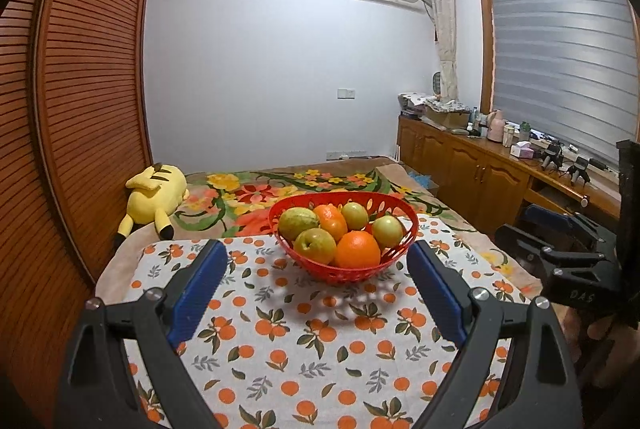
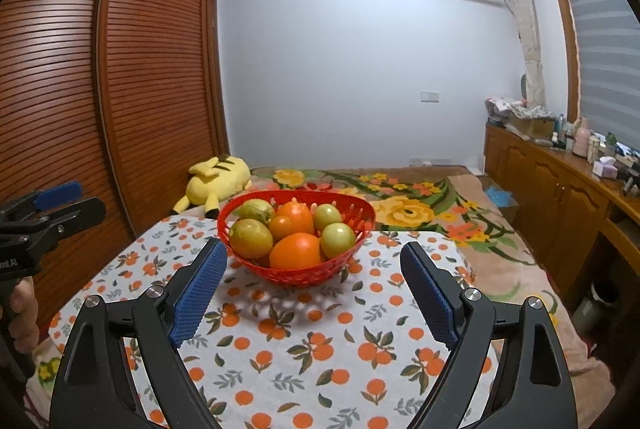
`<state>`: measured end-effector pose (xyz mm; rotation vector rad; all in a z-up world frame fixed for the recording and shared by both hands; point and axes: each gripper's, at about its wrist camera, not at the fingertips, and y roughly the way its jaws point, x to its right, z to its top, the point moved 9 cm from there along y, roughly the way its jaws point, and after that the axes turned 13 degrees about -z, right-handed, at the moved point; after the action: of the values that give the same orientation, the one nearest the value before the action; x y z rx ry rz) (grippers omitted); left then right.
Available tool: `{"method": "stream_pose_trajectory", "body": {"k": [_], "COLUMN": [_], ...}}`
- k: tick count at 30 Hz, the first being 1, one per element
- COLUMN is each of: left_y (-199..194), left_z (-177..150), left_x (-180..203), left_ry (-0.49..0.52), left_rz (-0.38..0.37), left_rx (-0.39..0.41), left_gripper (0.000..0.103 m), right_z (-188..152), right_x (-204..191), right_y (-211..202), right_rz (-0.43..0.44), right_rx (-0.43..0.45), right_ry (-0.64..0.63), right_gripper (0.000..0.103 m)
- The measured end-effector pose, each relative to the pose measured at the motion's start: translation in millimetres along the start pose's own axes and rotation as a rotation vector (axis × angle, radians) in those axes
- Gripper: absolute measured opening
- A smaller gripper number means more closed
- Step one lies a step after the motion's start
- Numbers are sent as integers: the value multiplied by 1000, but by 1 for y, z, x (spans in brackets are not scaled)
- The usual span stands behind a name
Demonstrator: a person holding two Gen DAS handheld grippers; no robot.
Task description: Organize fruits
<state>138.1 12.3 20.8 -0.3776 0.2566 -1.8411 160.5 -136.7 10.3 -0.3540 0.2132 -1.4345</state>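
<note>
Fruit — 6 or so oranges and green-yellow round pieces (image 1: 357, 249) heaped in red perforated plastic basket (image 1: 407, 233) on orange-print cloth (image 1: 288, 349); both grippers (image 1: 316, 293) (image 2: 314, 293) spread wide, empty — risk: light basket tipping or sliding if nudged, rolling fruit.

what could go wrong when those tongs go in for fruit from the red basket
1. The fruit is heaped in the red basket; pulling the front orange could send the green fruit leaning on it rolling out.
2. The basket sits on a loose patterned cloth over a bed, so a nudge may tip or slide it.
3. Both tongs, left and right, face the same basket and could collide.
</note>
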Motion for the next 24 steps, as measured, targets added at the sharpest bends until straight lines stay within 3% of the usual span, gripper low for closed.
{"method": "stream_pose_trajectory", "body": {"k": [12,24], "left_y": [1,0], "left_z": [-34,-39], "left_x": [-10,-16], "left_ry": [-37,-49], "left_rz": [15,21], "left_rx": [-45,-49], "left_gripper": [92,92], "right_z": [-18,-23], "right_x": [0,0], "right_y": [-4,-2], "right_rz": [-28,-31], "right_rx": [-6,-17], "right_ry": [-12,-9], "right_gripper": [90,90]}}
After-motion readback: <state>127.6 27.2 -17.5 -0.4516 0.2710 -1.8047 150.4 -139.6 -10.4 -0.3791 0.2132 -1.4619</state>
